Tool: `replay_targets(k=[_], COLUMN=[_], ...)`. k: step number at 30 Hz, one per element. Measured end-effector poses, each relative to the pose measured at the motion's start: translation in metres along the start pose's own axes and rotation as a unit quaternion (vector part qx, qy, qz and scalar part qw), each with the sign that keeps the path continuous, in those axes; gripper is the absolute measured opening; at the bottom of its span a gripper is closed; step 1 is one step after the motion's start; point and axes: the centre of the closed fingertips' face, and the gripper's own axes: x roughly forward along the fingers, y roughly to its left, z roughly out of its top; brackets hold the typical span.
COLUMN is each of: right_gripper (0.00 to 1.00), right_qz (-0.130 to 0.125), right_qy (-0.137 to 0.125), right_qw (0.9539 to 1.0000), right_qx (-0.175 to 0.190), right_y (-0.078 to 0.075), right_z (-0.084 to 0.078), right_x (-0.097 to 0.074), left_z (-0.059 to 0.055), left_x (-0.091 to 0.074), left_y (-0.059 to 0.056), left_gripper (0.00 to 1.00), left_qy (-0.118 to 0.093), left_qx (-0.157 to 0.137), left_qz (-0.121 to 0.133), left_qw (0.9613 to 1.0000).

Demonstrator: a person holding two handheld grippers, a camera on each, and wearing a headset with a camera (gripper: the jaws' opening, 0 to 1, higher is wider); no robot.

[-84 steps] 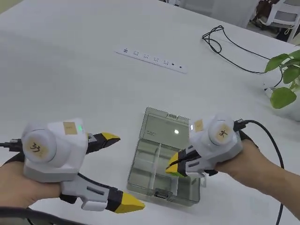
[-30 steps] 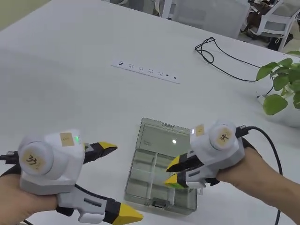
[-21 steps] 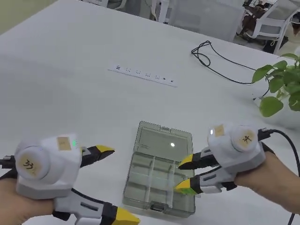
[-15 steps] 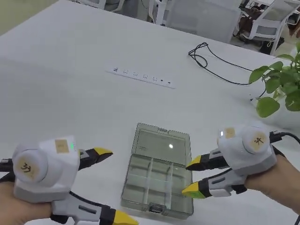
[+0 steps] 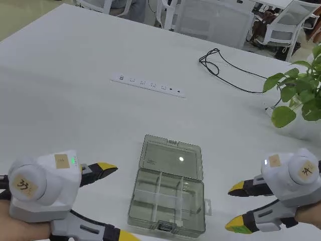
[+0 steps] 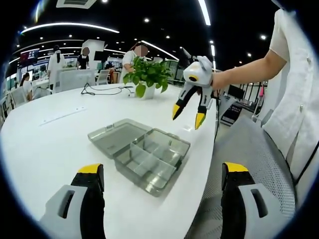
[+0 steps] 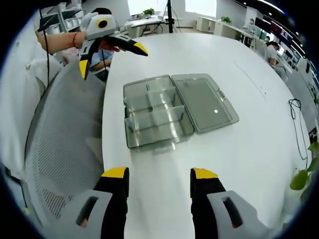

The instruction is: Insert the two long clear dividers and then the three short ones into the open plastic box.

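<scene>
White table (image 5: 75, 75), open box (image 5: 165, 155); mesh chair (image 7: 55, 164) in both gripper views.

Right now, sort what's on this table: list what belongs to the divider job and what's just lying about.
Job: open grey-tinted clear plastic box; clear dividers seated inside it.
Lying about: white power strip; coiled black cable; green leafy plant.
</scene>
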Motion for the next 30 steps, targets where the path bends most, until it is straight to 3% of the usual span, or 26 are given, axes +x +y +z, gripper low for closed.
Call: replay_targets(k=[16, 25, 30], right_gripper=[0.54, 0.53, 0.50], right_qz=[-0.007, -0.003, -0.003], right_qy=[0.100, 0.147, 0.155], right_qw=[0.9950, 0.9887, 0.9871], right_qx=[-0.001, -0.031, -0.038], right_y=[-0.022, -0.028, -0.029], right_z=[-0.098, -0.127, -0.133], right_x=[-0.016, -0.008, -0.003], left_z=[-0.001, -0.002, -0.002], left_x=[-0.001, -0.001, -0.002], left_y=[0.000, 0.001, 0.003], left_gripper=[1.00, 1.00, 1.00], left_qy=[0.004, 0.006, 0.006], left_qx=[0.000, 0.000, 0.001], left_qz=[0.001, 0.000, 0.002], left_qw=[1.0000, 1.0000, 1.0000])
